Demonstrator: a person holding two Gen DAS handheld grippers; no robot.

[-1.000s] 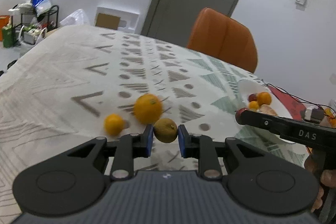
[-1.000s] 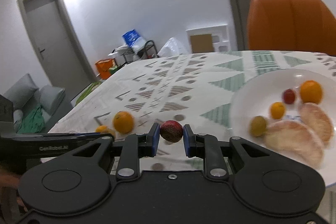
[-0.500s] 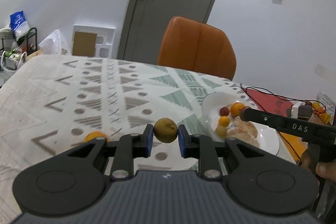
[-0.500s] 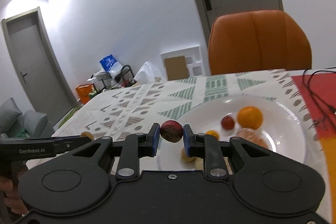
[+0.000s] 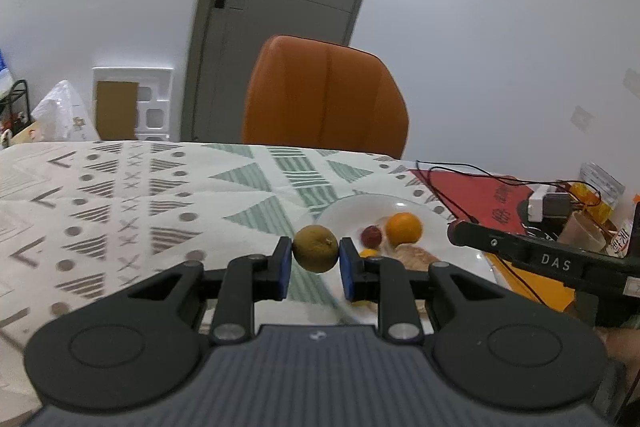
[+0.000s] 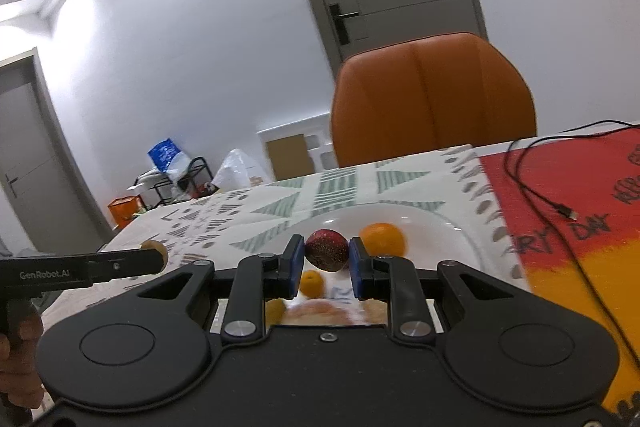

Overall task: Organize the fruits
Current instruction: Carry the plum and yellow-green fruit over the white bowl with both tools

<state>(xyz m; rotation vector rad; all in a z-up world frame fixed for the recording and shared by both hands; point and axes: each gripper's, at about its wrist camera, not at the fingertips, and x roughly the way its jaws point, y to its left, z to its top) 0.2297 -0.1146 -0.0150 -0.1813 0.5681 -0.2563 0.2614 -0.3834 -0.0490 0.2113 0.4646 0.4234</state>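
Observation:
My left gripper (image 5: 315, 257) is shut on a yellow-green round fruit (image 5: 315, 248), held above the near left rim of the white plate (image 5: 340, 213). On that plate lie an orange (image 5: 403, 228), a small dark red fruit (image 5: 371, 235), a small yellow fruit and pale peeled segments (image 5: 416, 257). My right gripper (image 6: 326, 261) is shut on a dark red speckled fruit (image 6: 327, 250), raised over the plate (image 6: 460, 239), with the orange (image 6: 382, 239) just behind it and a small orange fruit (image 6: 312, 283) below.
An orange chair (image 5: 326, 99) stands at the table's far edge. A red and yellow mat (image 6: 580, 227) with a black cable (image 6: 532, 191) lies right of the plate, with small boxes and clutter (image 5: 568, 211) beyond. The patterned tablecloth (image 5: 120, 195) stretches left.
Both grippers have swung from the loose fruits on the cloth toward the plate, each carrying its fruit. The plate now lies directly ahead of both; the loose oranges have dropped out of view.

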